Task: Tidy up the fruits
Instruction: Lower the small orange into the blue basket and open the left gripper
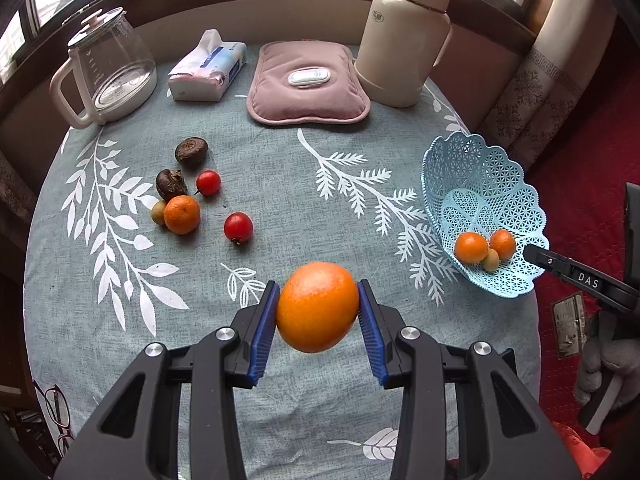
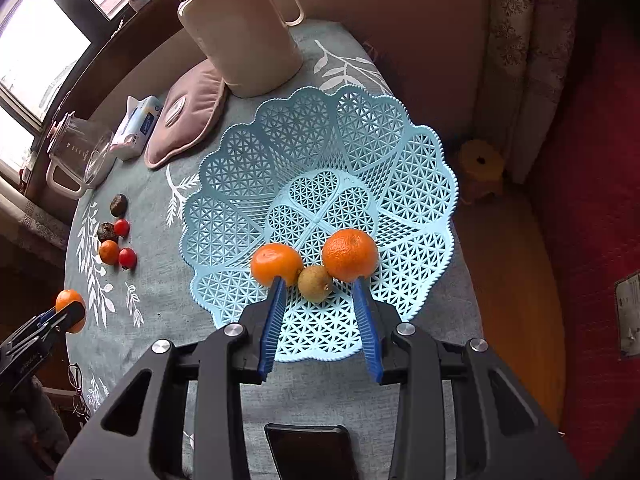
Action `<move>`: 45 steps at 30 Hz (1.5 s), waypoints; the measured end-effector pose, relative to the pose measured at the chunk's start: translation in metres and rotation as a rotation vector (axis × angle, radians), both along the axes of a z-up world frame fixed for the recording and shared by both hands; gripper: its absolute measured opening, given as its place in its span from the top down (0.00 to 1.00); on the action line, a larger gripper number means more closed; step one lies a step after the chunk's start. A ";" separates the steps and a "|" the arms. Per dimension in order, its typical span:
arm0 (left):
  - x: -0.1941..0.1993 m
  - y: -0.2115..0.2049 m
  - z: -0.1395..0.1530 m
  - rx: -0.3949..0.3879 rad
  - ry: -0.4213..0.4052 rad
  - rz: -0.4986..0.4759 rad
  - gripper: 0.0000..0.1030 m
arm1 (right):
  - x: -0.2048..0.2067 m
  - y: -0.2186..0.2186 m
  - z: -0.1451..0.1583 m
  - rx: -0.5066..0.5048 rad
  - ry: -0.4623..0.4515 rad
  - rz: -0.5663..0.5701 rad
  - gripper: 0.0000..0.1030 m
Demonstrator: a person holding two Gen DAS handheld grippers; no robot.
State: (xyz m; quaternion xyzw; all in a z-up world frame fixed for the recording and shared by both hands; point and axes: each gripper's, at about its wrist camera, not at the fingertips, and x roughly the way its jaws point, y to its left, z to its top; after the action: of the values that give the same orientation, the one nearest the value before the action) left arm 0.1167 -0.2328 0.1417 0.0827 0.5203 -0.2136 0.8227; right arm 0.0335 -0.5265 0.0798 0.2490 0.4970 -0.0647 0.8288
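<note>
My left gripper (image 1: pixel 318 292) is shut on a large orange (image 1: pixel 318 312), held a little above the leaf-patterned tablecloth. A light blue lattice basket (image 1: pixel 480 176) stands at the table's right edge. In the right wrist view the basket (image 2: pixel 248 152) holds two oranges (image 2: pixel 276 264) (image 2: pixel 350 254) and a small greenish-brown fruit (image 2: pixel 315 283). My right gripper (image 2: pixel 318 280) hangs open over the basket's near side; the small fruit lies between its tips, untouched. On the cloth to the left lie a mandarin (image 1: pixel 182 214), two red fruits (image 1: pixel 208 182) (image 1: pixel 238 227), two dark brown fruits (image 1: pixel 191 151) (image 1: pixel 170 184) and a small green one (image 1: pixel 159 213).
Along the far side stand a glass kettle (image 1: pixel 108 68), a tissue pack (image 1: pixel 206 68), a pink heat pad (image 1: pixel 308 84) and a cream thermos (image 1: pixel 404 40). Glasses (image 1: pixel 56 412) lie at the near left edge. Red floor (image 1: pixel 580 184) lies beyond the table's right edge.
</note>
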 end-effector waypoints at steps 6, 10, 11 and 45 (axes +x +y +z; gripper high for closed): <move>0.002 -0.045 -0.002 -0.001 -0.003 -0.107 0.61 | -0.007 -0.003 0.004 -0.021 -0.019 -0.019 0.65; 0.003 -0.074 -0.006 0.001 -0.007 -0.180 0.61 | -0.012 -0.007 0.005 -0.025 -0.023 -0.036 0.65; 0.004 -0.080 -0.007 0.001 -0.005 -0.197 0.61 | -0.013 -0.009 0.005 -0.026 -0.022 -0.040 0.65; 0.024 -0.108 -0.029 0.016 0.019 -0.243 0.35 | -0.009 0.004 0.005 -0.039 -0.008 -0.055 0.61</move>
State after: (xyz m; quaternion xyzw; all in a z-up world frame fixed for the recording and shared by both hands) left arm 0.1409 -0.3409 0.1129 0.1494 0.5158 -0.3083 0.7852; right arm 0.0243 -0.5230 0.0843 0.2465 0.4854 -0.0961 0.8333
